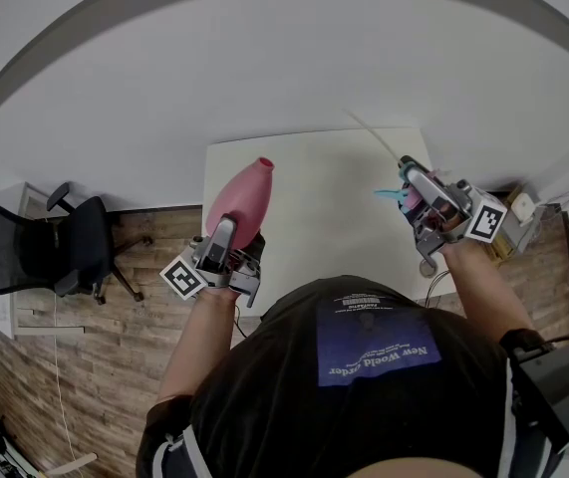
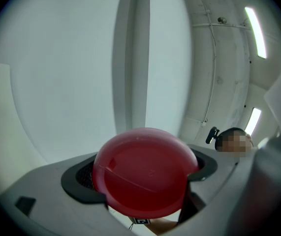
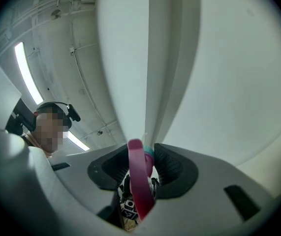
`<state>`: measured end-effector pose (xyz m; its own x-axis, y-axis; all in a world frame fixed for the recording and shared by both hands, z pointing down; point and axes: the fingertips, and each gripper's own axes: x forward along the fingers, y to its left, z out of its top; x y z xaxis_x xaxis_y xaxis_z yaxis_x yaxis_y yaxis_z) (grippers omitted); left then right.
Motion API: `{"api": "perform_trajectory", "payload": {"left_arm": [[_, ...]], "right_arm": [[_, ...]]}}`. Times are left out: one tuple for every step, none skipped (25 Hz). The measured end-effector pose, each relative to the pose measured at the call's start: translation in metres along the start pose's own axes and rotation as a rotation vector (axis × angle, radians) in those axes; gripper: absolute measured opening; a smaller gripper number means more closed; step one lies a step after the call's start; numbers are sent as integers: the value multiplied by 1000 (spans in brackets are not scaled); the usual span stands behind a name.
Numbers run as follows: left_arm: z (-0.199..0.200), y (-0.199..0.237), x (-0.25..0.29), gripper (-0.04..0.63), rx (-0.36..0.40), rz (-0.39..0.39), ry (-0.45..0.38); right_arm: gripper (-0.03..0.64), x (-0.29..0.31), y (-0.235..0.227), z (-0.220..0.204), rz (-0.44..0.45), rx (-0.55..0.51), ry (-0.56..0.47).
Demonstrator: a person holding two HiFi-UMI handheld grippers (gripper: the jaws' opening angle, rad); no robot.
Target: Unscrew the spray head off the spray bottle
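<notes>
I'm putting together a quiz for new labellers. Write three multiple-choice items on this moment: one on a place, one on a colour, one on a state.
1. The bottle is: A. in the left gripper; B. on the table; C. on the chair.
2. The bottle's colour: A. green; B. pink; C. white.
3. The spray head is: A. screwed onto the bottle; B. lying on the floor; C. off the bottle, in the right gripper.
Key: 1A, its fingers clamp the bottle's body. 2B, pink in the head view. 3C, it is held apart from the bottle, tube bare.
</notes>
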<state>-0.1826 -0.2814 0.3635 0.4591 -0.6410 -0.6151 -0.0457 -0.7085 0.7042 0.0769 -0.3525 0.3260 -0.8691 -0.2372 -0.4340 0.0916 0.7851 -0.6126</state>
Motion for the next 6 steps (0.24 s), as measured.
{"api": "perform_trajectory", "payload": {"left_arm": [[0, 0, 0, 469, -1, -1, 0], [-1, 0, 0, 468, -2, -1, 1], [-1, 0, 0, 468, -3, -1, 2], [-1, 0, 0, 469, -5, -2, 3], [-2, 0, 0, 469, -6, -2, 5], [-3, 0, 0, 469, -7, -2, 7]], "right_arm": [[133, 0, 0, 0, 0, -1, 0], [134, 0, 0, 0, 1, -3, 0], [134, -1, 0, 0, 2, -4, 1], [134, 0, 0, 0, 4, -6, 2], [134, 0, 1, 0, 5, -7, 3], [134, 0, 1, 0, 7, -8, 5]]}}
